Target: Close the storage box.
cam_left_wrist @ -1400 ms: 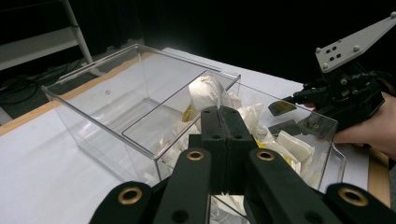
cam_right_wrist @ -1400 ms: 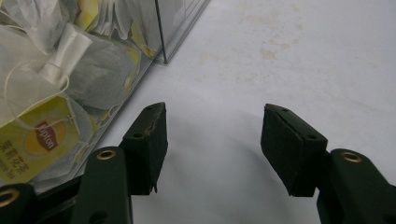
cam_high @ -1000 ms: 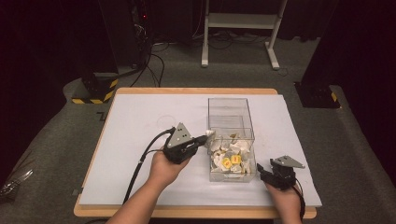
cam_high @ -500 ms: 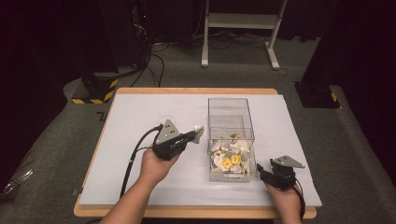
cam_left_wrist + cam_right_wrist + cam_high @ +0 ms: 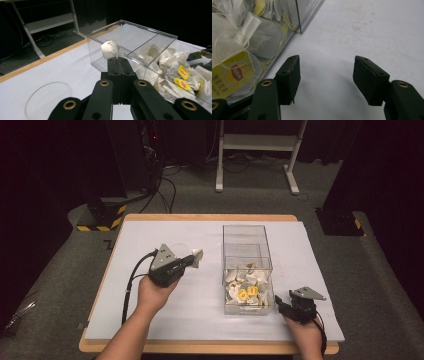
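Note:
A clear two-compartment box (image 5: 245, 226) stands mid-table; its near compartment holds several tea bags (image 5: 248, 285), some with yellow tags. My left gripper (image 5: 194, 259) hovers left of the box, shut on one white tea bag (image 5: 197, 254). In the left gripper view that tea bag (image 5: 111, 49) bulges above the closed jaws of my left gripper (image 5: 117, 60), with the box (image 5: 150, 31) behind it. My right gripper (image 5: 281, 306) rests by the box's near right corner. In the right gripper view my right gripper (image 5: 328, 67) is open over bare table, beside the box wall (image 5: 298, 17) and a yellow tag (image 5: 233, 75).
A clear round cup (image 5: 47, 100) sits on the white table cover (image 5: 165, 320) below and left of my left gripper. The box's far compartment looks empty. Beyond the table are a white frame's legs (image 5: 260, 150) and cables on dark floor.
My left gripper has drawn back leftward from the box with the tea bag held in its jaws. The right gripper has stayed in place, still open.

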`<act>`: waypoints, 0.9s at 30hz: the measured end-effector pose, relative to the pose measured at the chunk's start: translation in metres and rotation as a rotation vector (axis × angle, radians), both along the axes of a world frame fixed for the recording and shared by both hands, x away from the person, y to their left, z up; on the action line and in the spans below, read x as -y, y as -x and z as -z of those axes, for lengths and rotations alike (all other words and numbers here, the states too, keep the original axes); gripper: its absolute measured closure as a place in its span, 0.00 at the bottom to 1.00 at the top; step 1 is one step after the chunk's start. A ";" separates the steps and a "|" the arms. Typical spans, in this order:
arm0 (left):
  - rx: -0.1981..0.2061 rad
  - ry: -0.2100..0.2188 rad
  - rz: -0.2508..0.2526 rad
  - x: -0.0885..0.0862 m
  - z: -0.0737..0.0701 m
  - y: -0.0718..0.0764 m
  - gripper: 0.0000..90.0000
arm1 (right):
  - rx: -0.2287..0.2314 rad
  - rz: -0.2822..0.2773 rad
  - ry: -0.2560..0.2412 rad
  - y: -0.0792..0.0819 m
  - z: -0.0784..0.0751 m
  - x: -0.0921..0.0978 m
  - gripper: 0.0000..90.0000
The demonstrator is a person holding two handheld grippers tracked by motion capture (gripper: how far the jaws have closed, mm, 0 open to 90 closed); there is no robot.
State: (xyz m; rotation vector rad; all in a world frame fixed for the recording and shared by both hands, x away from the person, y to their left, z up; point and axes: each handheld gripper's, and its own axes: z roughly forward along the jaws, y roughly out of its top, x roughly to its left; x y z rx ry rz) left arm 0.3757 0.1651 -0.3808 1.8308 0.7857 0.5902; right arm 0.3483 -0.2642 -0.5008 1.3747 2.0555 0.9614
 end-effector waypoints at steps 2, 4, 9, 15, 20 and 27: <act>0.002 -0.003 -0.011 -0.005 0.001 -0.001 1.00 | 0.000 0.000 0.001 0.000 0.000 0.000 0.43; -0.001 -0.002 -0.021 -0.010 0.001 -0.002 1.00 | 0.000 0.000 0.001 0.000 0.000 0.000 0.43; -0.004 0.006 -0.050 -0.021 0.003 -0.006 1.00 | -0.003 0.002 0.001 0.000 0.000 0.000 0.44; -0.015 0.012 -0.079 -0.032 0.005 -0.010 1.00 | -0.003 0.000 0.004 0.000 0.000 0.000 0.44; -0.019 0.022 -0.099 -0.039 0.007 -0.011 1.00 | -0.003 0.000 0.004 0.000 0.000 0.000 0.44; -0.027 0.021 -0.120 -0.047 0.010 -0.015 1.00 | -0.003 0.001 0.005 0.000 0.000 0.000 0.44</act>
